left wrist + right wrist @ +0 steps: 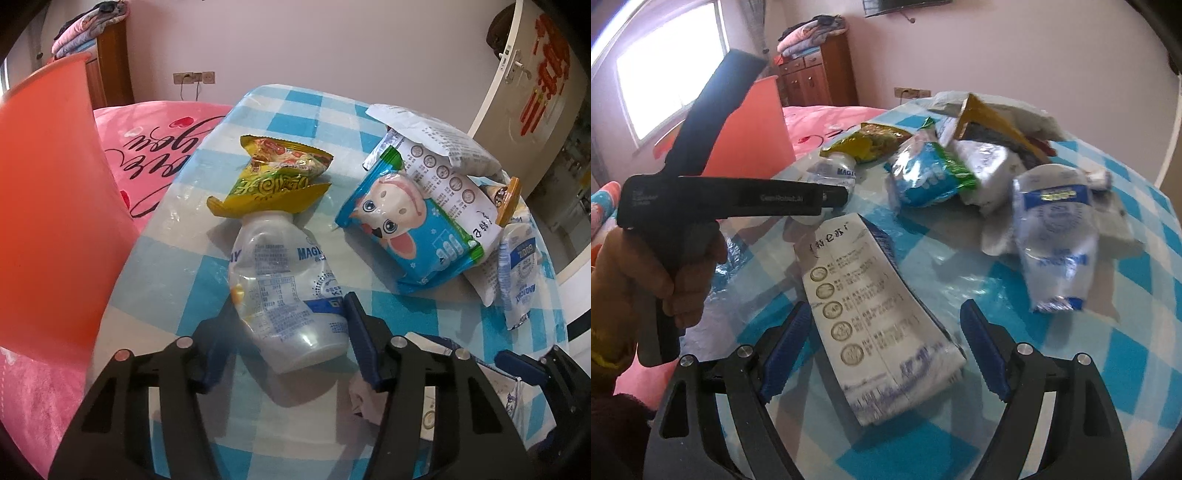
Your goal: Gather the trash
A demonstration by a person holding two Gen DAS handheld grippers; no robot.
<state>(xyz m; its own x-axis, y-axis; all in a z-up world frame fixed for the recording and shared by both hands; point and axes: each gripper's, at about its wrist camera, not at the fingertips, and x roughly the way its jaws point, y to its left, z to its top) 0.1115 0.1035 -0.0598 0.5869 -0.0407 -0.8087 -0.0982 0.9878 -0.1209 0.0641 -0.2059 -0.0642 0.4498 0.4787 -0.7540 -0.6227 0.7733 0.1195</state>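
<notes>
Trash lies on a round table with a blue checked cloth point(280, 107). My left gripper point(291, 332) is open, its fingers on either side of a crushed clear plastic bottle point(284, 288) lying on the cloth. A yellow snack wrapper point(277, 177) lies just beyond it. My right gripper point(886, 339) is open around a white paper milk bag point(879, 332) lying flat. A blue cartoon packet point(410, 236), white bags and a second crushed bottle point(1056, 236) are piled further back. An orange bin point(48, 221) stands to the left of the table.
A pink bed point(159, 140) lies behind the bin. A wooden cabinet point(816, 77) with folded clothes stands at the wall. A white door point(517, 74) is at the right. The person's hand holds the left gripper point(731, 199) in the right wrist view.
</notes>
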